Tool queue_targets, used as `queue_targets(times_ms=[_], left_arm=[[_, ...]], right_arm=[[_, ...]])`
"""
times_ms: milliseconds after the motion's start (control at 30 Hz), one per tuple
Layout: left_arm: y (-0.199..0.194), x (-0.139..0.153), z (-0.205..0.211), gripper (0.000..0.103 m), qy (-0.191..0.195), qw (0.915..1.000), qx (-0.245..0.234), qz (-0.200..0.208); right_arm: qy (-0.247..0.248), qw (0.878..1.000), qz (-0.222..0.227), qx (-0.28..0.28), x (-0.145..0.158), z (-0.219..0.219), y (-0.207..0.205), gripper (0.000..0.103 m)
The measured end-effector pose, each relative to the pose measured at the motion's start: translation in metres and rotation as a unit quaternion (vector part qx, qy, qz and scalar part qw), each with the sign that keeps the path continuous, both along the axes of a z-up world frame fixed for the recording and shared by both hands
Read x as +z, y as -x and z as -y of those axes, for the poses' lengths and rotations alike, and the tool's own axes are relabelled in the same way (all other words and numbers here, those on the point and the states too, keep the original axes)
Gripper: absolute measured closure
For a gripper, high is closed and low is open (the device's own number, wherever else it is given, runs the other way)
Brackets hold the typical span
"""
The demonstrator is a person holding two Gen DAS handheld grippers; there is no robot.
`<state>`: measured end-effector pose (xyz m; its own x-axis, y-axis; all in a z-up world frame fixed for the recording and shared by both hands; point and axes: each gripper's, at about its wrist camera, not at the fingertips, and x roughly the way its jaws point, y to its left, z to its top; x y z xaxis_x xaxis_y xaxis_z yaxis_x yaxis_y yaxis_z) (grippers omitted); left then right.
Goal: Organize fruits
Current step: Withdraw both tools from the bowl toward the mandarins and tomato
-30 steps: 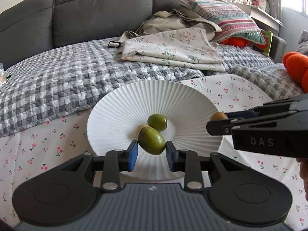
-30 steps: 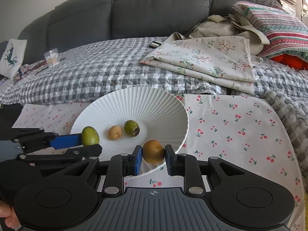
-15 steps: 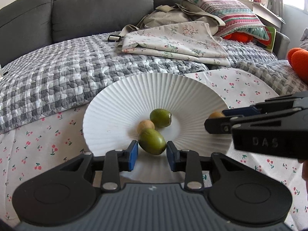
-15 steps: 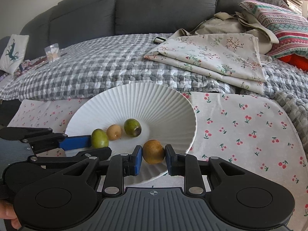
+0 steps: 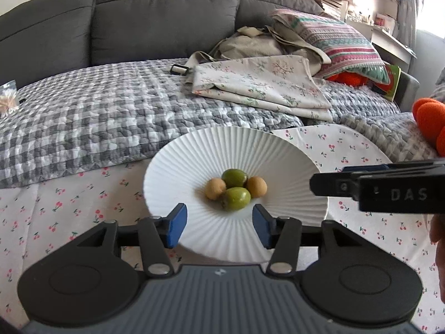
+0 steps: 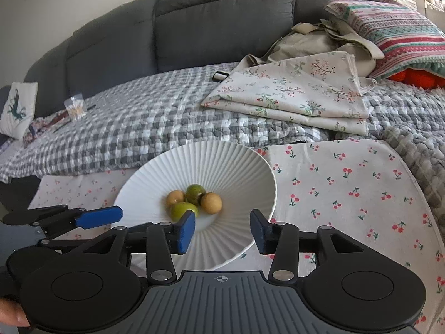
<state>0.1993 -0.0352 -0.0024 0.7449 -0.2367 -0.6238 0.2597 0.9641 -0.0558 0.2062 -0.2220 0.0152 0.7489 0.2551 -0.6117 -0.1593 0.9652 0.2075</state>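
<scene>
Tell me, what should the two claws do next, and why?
Probably pull both back from the white plate. The left claw and right claw are open and empty, and all four fruits sit bunched in the plate's middle. No other fruit shows on the cloth.

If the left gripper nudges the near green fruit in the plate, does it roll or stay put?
The near green fruit looks smooth and rounded, so it probably rolls easily. It touches three neighbours in the dished center of the white plate, so it would likely settle back. Its skin looks glossy, possibly slippery.
</scene>
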Motion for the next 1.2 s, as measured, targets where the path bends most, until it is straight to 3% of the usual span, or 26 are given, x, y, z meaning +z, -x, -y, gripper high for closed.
queue_targets(times_ms=[333, 633, 1200], left_arm=[[0.027, 0.020, -0.028, 0.045, 0.015, 0.9996, 0.023, -0.001], [0.066, 0.039, -0.052, 0.036, 0.013, 0.9990, 0.043, 0.002], [0.100, 0.026, -0.070, 0.031, 0.020, 0.9959, 0.054, -0.069]], right_arm=[[-0.026, 0.999, 0.001, -0.021, 0.015, 0.003, 0.031, 0.038], [-0.052, 0.999, -0.001, -0.011, 0.030, -0.003, 0.072, 0.035], [-0.074, 0.997, -0.037, 0.006, 0.022, -0.010, 0.122, 0.031]])
